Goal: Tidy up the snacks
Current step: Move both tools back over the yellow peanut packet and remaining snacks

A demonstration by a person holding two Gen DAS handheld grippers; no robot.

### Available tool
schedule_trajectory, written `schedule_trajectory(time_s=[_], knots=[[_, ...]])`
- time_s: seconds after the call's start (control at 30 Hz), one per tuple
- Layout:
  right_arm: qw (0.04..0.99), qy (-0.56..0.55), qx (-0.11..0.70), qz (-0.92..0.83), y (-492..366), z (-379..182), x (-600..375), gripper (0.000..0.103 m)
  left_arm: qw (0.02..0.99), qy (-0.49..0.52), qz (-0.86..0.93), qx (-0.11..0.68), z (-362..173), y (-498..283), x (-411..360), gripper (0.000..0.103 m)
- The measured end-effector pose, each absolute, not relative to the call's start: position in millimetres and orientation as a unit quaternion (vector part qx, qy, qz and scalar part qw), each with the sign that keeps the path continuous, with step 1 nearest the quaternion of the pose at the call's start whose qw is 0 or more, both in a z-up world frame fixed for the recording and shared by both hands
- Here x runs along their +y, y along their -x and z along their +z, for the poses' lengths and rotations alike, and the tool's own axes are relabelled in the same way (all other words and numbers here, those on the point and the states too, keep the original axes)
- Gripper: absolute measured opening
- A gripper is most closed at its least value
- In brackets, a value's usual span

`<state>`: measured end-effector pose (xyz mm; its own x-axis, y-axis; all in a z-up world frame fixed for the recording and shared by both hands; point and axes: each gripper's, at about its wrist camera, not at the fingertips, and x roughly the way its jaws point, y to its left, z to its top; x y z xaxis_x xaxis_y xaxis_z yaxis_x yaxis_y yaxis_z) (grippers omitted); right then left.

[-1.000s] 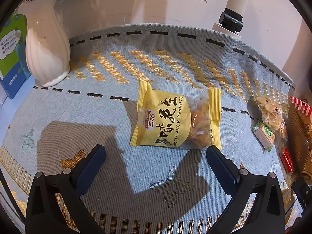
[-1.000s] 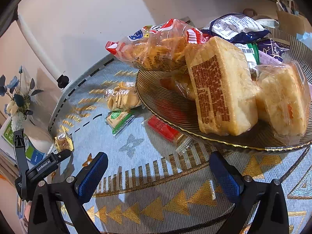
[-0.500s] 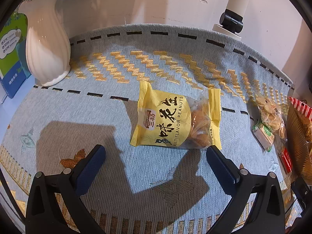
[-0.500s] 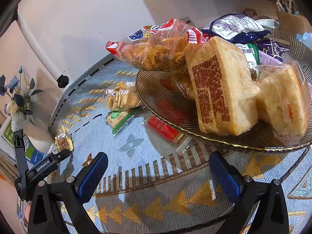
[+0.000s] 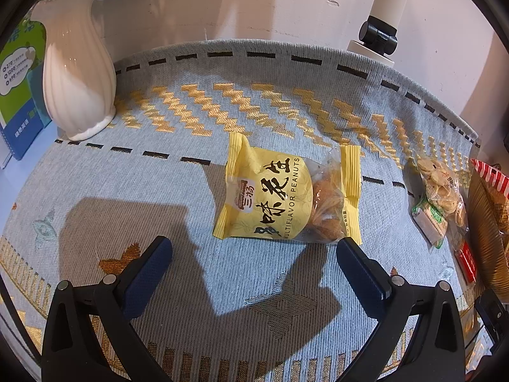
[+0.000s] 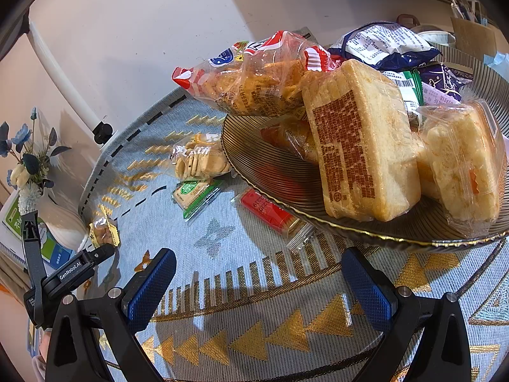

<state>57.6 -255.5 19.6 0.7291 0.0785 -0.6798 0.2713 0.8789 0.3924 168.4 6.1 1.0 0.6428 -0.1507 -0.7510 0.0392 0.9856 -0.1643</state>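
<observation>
A yellow peanut packet [image 5: 286,197] lies flat on the grey and gold cloth, just beyond my open, empty left gripper [image 5: 254,251]. It shows small at the left of the right wrist view [image 6: 103,230]. A ribbed glass plate [image 6: 286,181] holds several snacks: a chip bag [image 6: 254,79], a wrapped cake [image 6: 359,146], a second cake [image 6: 464,162]. My right gripper [image 6: 257,267] is open and empty, in front of the plate. On the cloth lie a cracker bag [image 6: 200,159], a green packet [image 6: 194,194] and a red packet [image 6: 270,211].
A white vase [image 5: 79,73] with flowers stands at the far left beside a blue and green booklet [image 5: 19,89]. A white pole with a black clamp [image 5: 378,35] stands at the cloth's far edge. The left gripper body [image 6: 63,273] shows in the right wrist view.
</observation>
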Motion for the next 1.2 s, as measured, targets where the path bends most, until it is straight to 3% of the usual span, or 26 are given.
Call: schedule_trajectory(time_s=[1.2], knots=[[0.898,-0.248,0.359,-0.051,-58.2,19.2,-256.5,0.103,0.904,0.068,-0.052,0.419,0.5,-167.6,6.1,0.103]])
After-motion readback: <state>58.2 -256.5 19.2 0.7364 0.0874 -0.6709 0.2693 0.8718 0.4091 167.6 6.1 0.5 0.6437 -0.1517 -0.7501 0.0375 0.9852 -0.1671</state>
